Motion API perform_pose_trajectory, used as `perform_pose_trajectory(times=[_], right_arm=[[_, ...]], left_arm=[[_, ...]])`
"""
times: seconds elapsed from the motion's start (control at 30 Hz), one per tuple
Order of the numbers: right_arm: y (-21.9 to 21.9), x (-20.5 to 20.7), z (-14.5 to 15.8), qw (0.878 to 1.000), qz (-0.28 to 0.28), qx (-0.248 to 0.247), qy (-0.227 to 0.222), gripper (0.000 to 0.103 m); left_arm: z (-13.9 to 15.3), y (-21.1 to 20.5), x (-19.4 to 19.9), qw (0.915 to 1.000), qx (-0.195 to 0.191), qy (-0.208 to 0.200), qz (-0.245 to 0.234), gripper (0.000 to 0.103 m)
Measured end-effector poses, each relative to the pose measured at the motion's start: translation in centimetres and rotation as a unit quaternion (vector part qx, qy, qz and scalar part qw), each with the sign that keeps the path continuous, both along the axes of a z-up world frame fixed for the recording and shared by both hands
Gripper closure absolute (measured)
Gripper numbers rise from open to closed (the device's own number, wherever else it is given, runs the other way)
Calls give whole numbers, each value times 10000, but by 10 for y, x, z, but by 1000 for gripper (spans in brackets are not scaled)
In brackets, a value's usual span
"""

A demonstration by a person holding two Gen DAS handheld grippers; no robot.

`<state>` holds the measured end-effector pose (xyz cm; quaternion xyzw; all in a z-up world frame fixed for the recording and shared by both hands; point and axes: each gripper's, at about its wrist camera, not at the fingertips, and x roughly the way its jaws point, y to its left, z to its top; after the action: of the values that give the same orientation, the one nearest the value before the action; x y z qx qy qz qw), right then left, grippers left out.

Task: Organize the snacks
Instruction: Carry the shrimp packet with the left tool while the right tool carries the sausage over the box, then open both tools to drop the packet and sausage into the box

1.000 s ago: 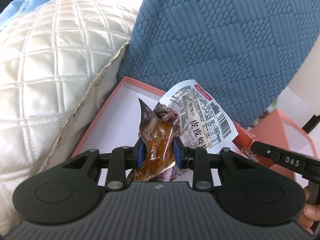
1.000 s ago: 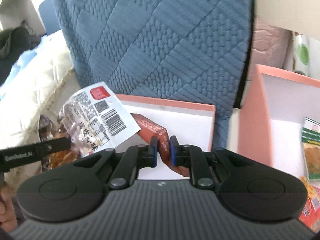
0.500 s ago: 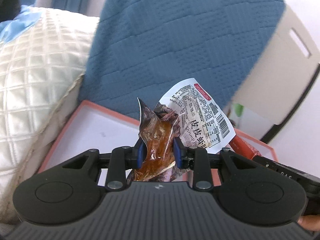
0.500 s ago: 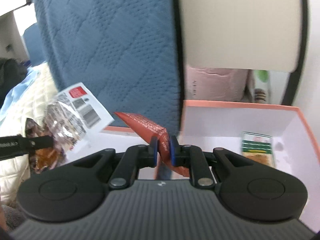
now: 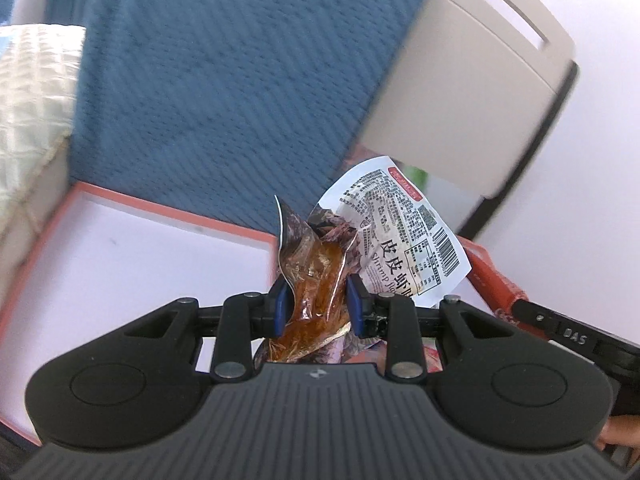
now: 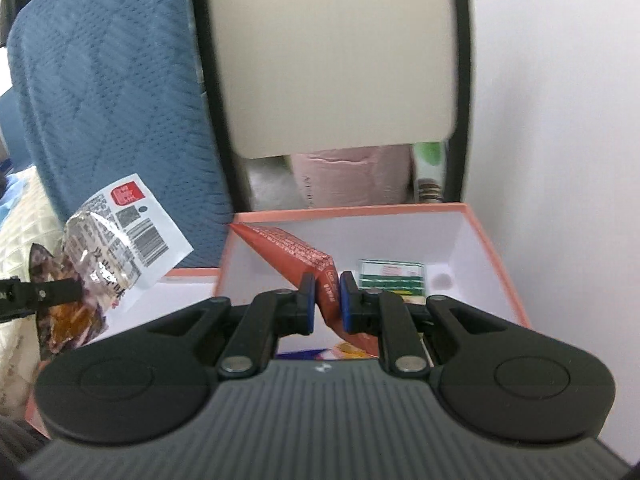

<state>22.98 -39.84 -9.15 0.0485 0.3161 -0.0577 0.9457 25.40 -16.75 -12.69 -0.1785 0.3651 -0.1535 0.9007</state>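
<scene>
Blue quilted cushion (image 5: 208,92), upright; cream quilted pillow (image 5: 32,112) beside it; beige chair back (image 6: 336,56), black-rimmed; pink bundle (image 6: 352,178) beneath; white wall (image 6: 560,120).

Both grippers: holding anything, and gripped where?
Left gripper pinches the shrimp snack packet at its clear, brown-filled lower end. Right gripper clamps the red sachet near its lower end.

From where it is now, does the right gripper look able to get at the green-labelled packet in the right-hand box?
Probably not yet: the right gripper is shut on a red packet, though the way to the green-labelled packet looks clear.
</scene>
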Motion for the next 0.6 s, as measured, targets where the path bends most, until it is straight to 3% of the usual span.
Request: perform_pose_trajectory(times=[0.2,0.53,0.6], right_arm=[[-34,-23,-19,9992,-336,149,128,87],[-62,-44,-57,9958,-692,331,497,90],[-65,-44,-58,9954,-713,381,515,90]], left_arm=[[-8,-48,-10,9988,76,95,-468,69],[-19,-87,-16,9955,114,255,-906,68],[-19,-89,-14,9945,117,302,-999,51]])
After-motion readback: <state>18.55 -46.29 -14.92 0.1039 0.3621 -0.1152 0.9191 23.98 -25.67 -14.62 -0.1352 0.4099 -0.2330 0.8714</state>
